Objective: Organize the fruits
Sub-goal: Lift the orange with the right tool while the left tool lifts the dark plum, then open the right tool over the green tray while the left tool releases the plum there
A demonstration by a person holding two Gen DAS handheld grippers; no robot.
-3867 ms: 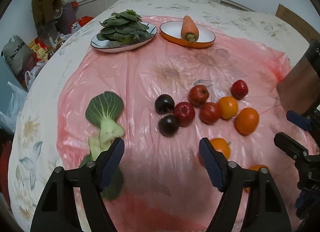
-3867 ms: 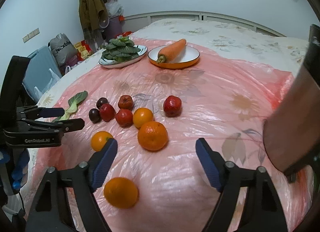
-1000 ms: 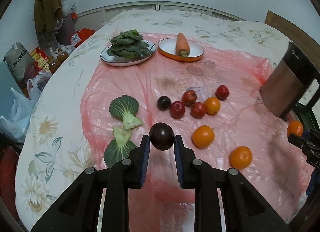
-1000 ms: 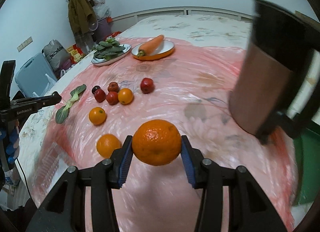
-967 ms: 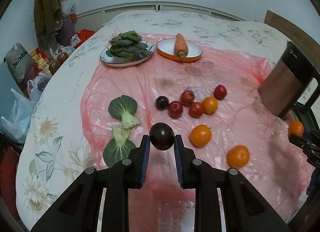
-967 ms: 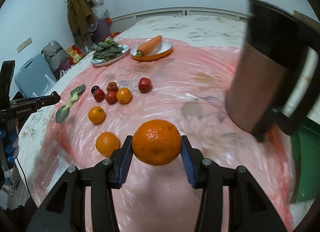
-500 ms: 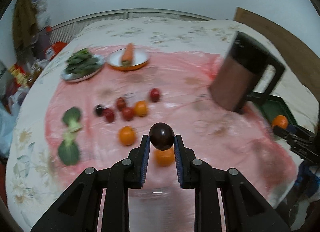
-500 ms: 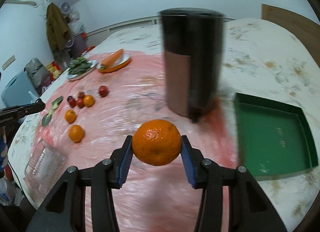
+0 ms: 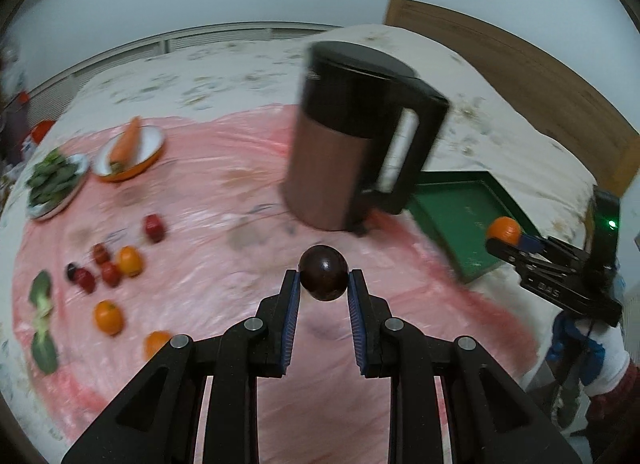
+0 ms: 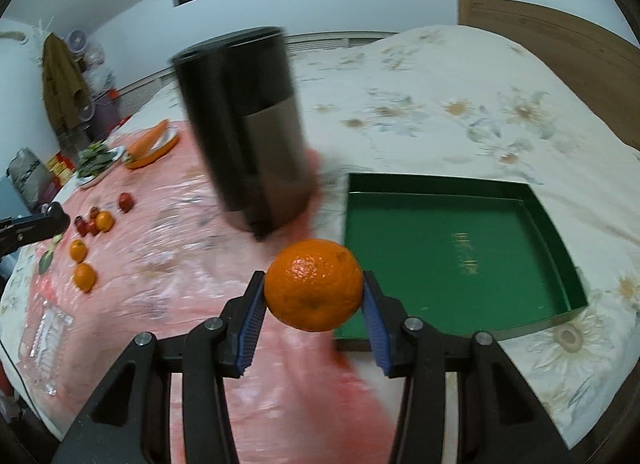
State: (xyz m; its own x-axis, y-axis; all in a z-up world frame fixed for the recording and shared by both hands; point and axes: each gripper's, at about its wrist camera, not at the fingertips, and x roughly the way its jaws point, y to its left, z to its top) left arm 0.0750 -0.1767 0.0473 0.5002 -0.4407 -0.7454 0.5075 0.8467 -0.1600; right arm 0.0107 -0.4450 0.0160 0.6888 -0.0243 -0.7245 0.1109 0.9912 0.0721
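Observation:
My left gripper is shut on a dark plum, held above the pink sheet. My right gripper is shut on an orange just left of an empty green tray. The left wrist view shows that tray at the right, behind the right gripper and its orange. Several red, dark and orange fruits lie in a loose group at the far left; the same fruits appear small in the right wrist view.
A tall brown and black kettle stands between the fruits and the tray. Plates with a carrot and leafy greens sit at the back left. Bok choy lies at the left edge. A clear plastic box lies on the sheet.
Both grippers have swung to the right with their fruit. The kettle and green tray came into view and the fruit group slid to the left. Both grips are unchanged.

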